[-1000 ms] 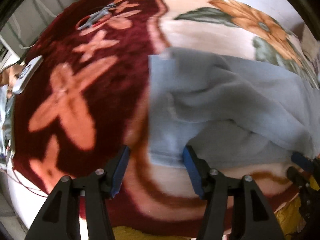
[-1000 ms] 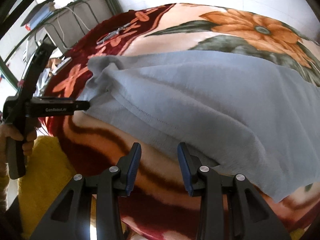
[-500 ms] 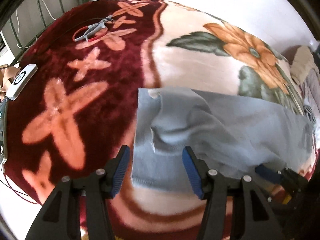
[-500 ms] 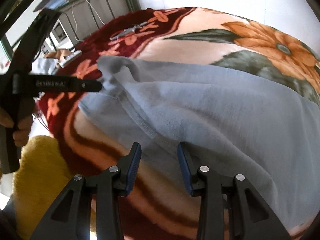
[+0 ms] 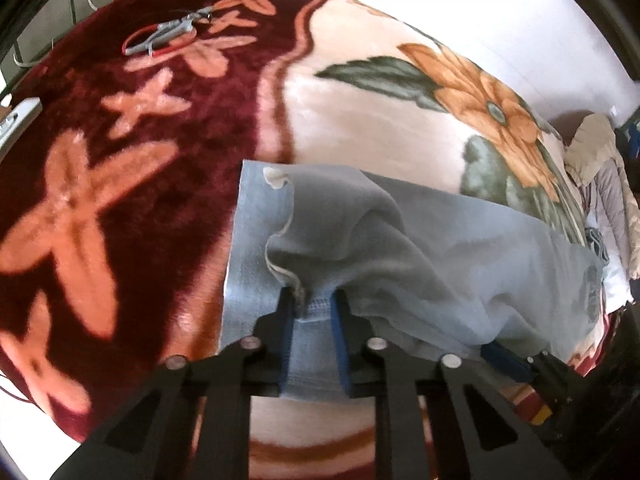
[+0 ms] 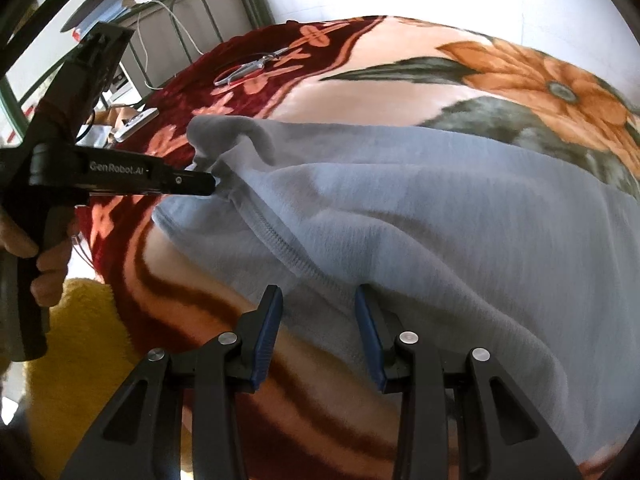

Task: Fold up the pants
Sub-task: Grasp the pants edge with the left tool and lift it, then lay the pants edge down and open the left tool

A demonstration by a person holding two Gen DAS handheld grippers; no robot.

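Grey-blue pants point(image 5: 420, 248) lie spread on a flowered blanket point(image 5: 360, 112) on a bed. My left gripper point(image 5: 314, 304) is shut on the pants' hem edge and lifts a fold of cloth off the layer below. In the right wrist view the left gripper point(image 6: 214, 182) shows at the left, pinching the raised corner of the pants point(image 6: 420, 216). My right gripper point(image 6: 318, 300) is open, its blue pads on either side of the pants' near edge, with cloth between them. Its tip also shows in the left wrist view point(image 5: 504, 358) under the pants' edge.
Scissors point(image 5: 168, 34) with a red cord lie at the blanket's far left. A white remote point(image 6: 136, 122) lies by the bed's left edge. A yellow cloth point(image 6: 80, 340) lies below the bed's near edge. Crumpled clothes point(image 5: 600, 184) lie at the far right. A metal shelf point(image 6: 192, 12) stands behind.
My left gripper has closed on the pants' edge and lifted it, bunching the cloth. My right gripper has stayed open and slid further onto the near edge.
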